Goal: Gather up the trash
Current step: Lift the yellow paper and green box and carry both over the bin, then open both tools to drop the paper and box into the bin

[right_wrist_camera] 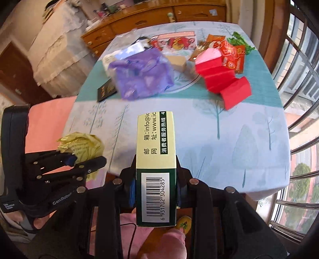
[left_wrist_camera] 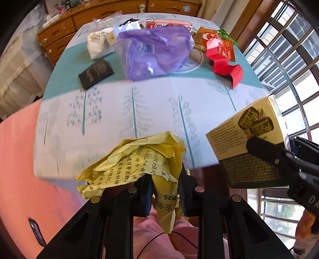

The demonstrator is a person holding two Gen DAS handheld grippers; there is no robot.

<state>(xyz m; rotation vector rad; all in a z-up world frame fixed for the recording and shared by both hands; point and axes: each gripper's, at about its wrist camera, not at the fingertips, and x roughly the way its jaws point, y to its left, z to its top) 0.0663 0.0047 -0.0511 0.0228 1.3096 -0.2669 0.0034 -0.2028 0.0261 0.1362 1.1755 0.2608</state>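
My left gripper (left_wrist_camera: 164, 183) is shut on a crumpled yellow printed paper (left_wrist_camera: 139, 159), held off the near edge of the table; both also show in the right wrist view, the gripper (right_wrist_camera: 83, 159) and the paper (right_wrist_camera: 83, 145). My right gripper (right_wrist_camera: 156, 179) is shut on a cream and green snack box (right_wrist_camera: 155, 169) with a barcode, held at the table's near edge. The box (left_wrist_camera: 249, 139) and the right gripper's finger (left_wrist_camera: 265, 149) appear at the right of the left wrist view.
The table (left_wrist_camera: 139, 107) has a tree-print cloth. At its far side lie a purple plastic bag (left_wrist_camera: 153, 51), a red folded paper (left_wrist_camera: 223, 61), a black booklet (left_wrist_camera: 95, 73), a white cloth bag (left_wrist_camera: 97, 43), orange wrappers (left_wrist_camera: 223, 43). A wooden dresser (left_wrist_camera: 99, 18) stands behind, window bars (left_wrist_camera: 289, 59) at right.
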